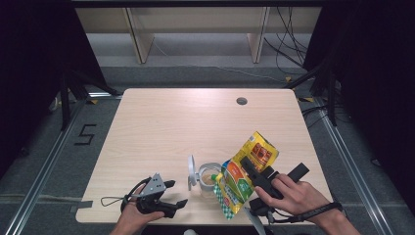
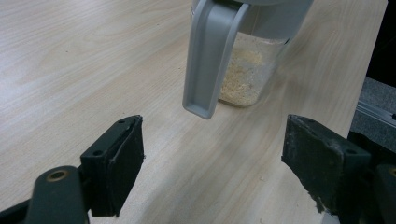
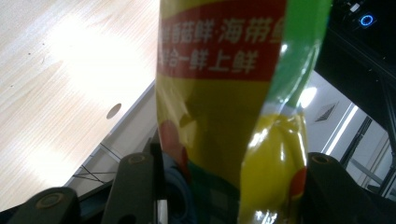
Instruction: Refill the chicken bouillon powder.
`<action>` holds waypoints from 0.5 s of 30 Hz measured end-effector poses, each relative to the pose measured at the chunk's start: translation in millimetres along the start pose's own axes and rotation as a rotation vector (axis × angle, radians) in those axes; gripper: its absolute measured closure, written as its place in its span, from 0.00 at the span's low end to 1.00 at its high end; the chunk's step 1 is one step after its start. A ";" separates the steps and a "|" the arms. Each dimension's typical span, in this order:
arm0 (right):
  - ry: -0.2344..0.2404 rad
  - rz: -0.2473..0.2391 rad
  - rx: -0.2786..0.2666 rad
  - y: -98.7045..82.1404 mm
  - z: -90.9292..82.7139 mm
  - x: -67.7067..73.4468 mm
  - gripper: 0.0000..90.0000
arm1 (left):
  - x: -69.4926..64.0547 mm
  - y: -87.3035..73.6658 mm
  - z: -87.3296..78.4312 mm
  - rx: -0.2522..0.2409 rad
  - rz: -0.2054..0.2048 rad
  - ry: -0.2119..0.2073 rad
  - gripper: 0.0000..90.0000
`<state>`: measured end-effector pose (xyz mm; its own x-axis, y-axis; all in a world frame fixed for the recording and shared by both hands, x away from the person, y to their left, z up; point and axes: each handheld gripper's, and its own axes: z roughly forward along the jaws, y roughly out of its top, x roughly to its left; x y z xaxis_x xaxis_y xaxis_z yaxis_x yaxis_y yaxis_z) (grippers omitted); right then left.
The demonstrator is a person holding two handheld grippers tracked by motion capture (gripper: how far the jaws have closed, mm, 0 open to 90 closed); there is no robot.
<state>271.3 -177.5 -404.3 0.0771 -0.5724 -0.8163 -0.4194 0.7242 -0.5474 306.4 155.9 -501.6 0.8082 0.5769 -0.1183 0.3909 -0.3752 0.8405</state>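
Jar holding pale crumbs, right tongs pinching bag, left tongs spread.

A light wooden table carries a clear jar of pale granules at six o'clock.

Yellow-green seasoning bag tilts over the open clear jar.
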 end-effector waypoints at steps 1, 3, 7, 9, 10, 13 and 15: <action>-0.005 -0.049 -0.013 -1.1 0.9 -2.5 0.63 | 0.2 0.1 -0.1 0.001 0.004 0.000 0.22; -0.005 -0.045 -0.013 -0.8 0.8 -2.3 0.63 | 0.1 0.1 0.1 0.001 0.004 0.000 0.22; -0.009 -0.051 -0.022 0.1 1.2 -3.1 0.63 | 1.1 0.1 -0.5 0.012 0.014 0.005 0.22; -0.007 -0.060 -0.024 0.8 1.8 -3.8 0.63 | 1.1 0.1 -0.5 0.011 0.014 0.003 0.22; -0.008 -0.061 -0.026 1.0 2.0 -4.1 0.63 | 0.9 0.1 -0.5 0.011 0.014 0.003 0.22; -0.008 -0.061 -0.025 1.4 1.6 -4.6 0.63 | 0.0 -0.1 0.0 0.001 0.003 0.000 0.22; -0.010 -0.059 -0.026 1.8 1.6 -4.7 0.63 | 0.1 0.0 0.0 0.000 0.003 0.000 0.22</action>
<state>271.6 -172.9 -401.7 0.1111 -0.6098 -0.7847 -0.4376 0.6789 -0.5896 306.5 155.9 -501.6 0.8091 0.5761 -0.1159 0.3888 -0.3769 0.8407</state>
